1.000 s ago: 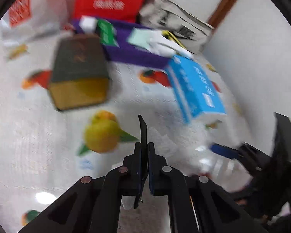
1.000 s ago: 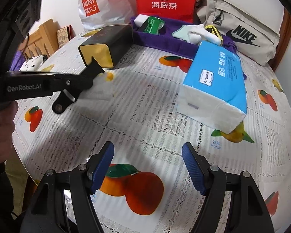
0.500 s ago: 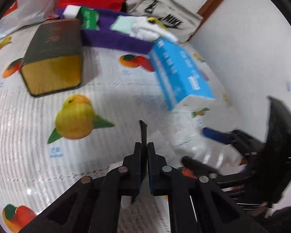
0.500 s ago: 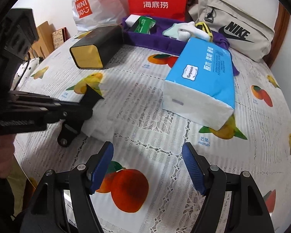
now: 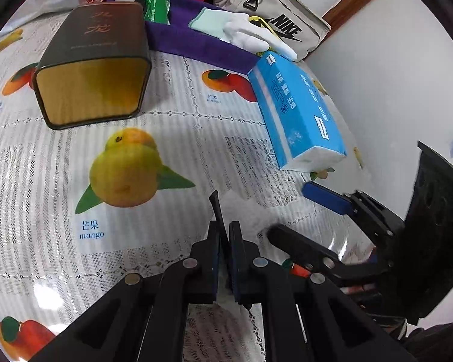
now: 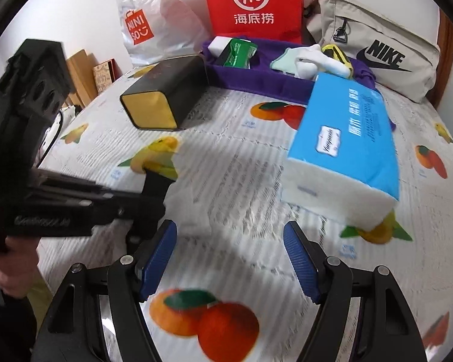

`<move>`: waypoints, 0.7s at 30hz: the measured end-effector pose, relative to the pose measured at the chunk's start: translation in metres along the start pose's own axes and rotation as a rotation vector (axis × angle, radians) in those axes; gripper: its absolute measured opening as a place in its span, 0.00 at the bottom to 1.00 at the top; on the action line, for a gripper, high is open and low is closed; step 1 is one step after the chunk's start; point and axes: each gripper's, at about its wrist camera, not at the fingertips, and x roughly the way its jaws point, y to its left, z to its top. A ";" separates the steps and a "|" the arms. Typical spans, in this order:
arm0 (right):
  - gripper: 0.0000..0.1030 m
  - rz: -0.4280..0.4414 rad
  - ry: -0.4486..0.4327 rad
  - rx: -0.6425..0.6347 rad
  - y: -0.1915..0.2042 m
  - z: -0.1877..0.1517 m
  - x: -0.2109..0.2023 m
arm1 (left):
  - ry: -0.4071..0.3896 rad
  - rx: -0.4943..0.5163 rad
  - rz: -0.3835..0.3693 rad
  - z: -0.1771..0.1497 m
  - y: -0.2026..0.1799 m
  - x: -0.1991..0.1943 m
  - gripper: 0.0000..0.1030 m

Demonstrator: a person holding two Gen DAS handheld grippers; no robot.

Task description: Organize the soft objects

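So both grippers are hanging low over the tabletop [image 5: 45, 163], the one with the fruit-print lace cloth, angled down at it. The left gripper [image 5: 224, 235] has its jaws pressed together, and there's something thin and white caught between them, looks like a single tissue [image 5: 244, 208], though it blends into the lace so I wouldn't swear to it. The right gripper [image 6: 231, 259] is spread wide with nothing between the blue pads [image 6: 158, 256], sitting just beside the left one, which makes me think it's lined up to grab the other edge of that sheet so the two can fold or flatten it. The blue tissue pack [image 6: 347, 138] lies on its side a bit further back, loose on the cloth, one end resting near the purple tray [image 5: 193, 43]. That tray already holds a white glove [image 5: 250, 34], a mint cloth [image 5: 206, 21] and a green packet [image 5: 155, 6], so I'd guess that's where the soft stuff is meant to end up. The dark tin [image 5: 96, 60] with the gold end lies on its side right in front of the tray, open end facing us, maybe a second spot for things. Bags are stacked against the wall behind.
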 end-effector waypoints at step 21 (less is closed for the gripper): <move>0.02 0.096 -0.005 -0.092 0.024 -0.001 0.019 | -0.029 -0.024 -0.007 0.003 0.019 -0.016 0.10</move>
